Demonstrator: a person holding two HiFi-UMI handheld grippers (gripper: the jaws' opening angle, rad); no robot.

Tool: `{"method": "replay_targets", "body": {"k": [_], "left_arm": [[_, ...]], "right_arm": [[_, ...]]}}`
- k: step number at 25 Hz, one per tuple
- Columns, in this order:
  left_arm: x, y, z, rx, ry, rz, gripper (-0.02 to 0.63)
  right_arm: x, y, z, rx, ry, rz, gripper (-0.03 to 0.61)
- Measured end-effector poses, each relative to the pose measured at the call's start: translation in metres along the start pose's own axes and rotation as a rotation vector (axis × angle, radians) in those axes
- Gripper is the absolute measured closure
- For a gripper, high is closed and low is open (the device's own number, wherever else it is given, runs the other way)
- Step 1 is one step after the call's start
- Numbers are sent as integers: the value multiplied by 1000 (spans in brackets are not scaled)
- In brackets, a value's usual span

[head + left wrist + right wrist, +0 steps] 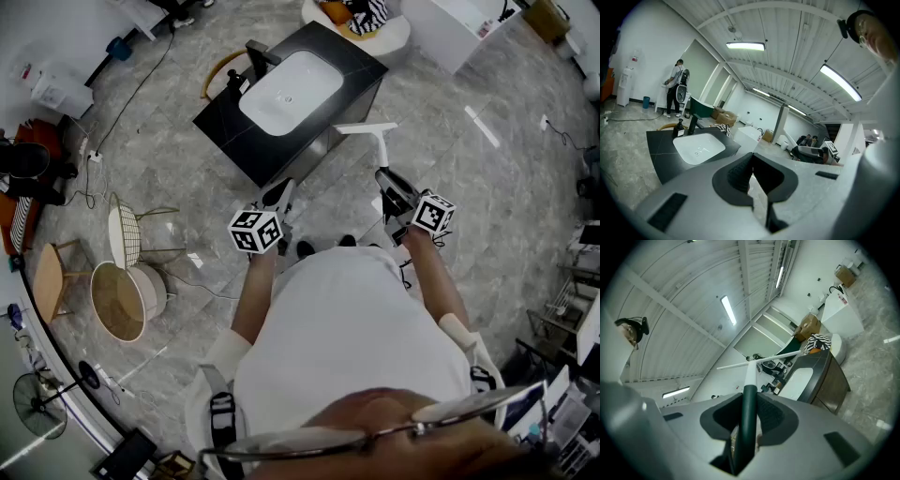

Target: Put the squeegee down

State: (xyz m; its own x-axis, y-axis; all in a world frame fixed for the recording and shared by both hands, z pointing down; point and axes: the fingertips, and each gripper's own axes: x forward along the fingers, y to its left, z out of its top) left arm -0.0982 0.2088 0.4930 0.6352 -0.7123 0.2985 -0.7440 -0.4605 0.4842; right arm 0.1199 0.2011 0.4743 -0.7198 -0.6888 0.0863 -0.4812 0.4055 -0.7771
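Before the black tabletop (217,120) with its white basin | right gripper (388,183): fingers clamped on the dark handle of the squeegee (381,150), blade aloft near the tabletop's edge | left gripper (279,195): fingers closed, nothing between them.

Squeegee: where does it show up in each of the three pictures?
Head view: upper middle, squeegee sticking out of the right claw towards the sink.
Left gripper view: not in it; sink at left.
Right gripper view: centre, rising from the right claw; sink right of it.
Shared landmark: the sink.
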Motion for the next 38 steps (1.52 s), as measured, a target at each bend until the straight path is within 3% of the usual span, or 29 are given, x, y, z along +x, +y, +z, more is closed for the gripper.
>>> {"method": "replay_targets", "body": {"k": [10,16,38], "left_arm": [[8,-4,0,7,-1,2,609],[11,-12,-1,8,-3,17,609],[35,-46,-25,4,-8,101,609]], "right_arm": [[-4,-8,6,-7,1,-8,477],[-11,-10,15,48,-24,42,477],[-35,-48,36,18,39,69,477]]}}
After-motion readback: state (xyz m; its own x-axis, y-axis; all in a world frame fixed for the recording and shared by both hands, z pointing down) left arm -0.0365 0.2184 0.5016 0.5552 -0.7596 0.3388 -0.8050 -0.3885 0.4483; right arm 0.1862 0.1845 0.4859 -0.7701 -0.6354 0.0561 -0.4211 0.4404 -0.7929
